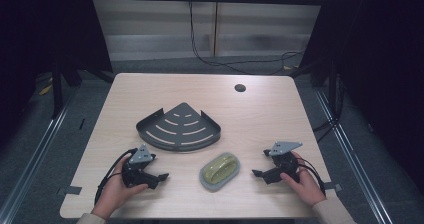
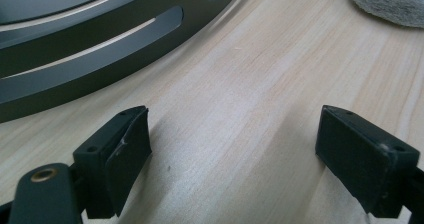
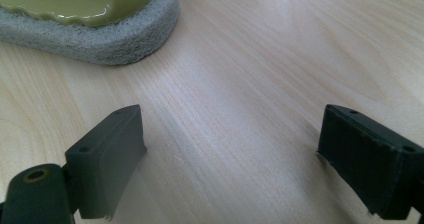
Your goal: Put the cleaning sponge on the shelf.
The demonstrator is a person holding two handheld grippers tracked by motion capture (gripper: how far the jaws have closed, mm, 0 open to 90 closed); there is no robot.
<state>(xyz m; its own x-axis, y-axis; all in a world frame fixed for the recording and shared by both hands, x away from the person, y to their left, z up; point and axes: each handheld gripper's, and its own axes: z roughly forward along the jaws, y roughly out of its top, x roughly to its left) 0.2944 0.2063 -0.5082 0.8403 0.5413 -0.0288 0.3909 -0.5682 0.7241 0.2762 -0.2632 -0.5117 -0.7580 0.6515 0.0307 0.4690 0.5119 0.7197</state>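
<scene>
Both jaws (empty) beside scrubber [image 1: 219, 170]

From my remote station: pale wooden worktop [image 1: 150, 194]; round cable hole [image 1: 240, 88] at its one o'clock corner. Beyond the twelve o'clock edge, black cables [image 1: 220, 61] trail over grey floor [image 1: 150, 65] below a panelled wall [image 1: 160, 19]. Tape tabs [image 1: 72, 189] mark the eight o'clock edge.

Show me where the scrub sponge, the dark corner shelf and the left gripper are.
scrub sponge [image 1: 219, 171], high view, its yellow-green top.
dark corner shelf [image 1: 179, 128], high view, its slotted floor.
left gripper [image 1: 161, 177], high view, between its fingertips.
</scene>
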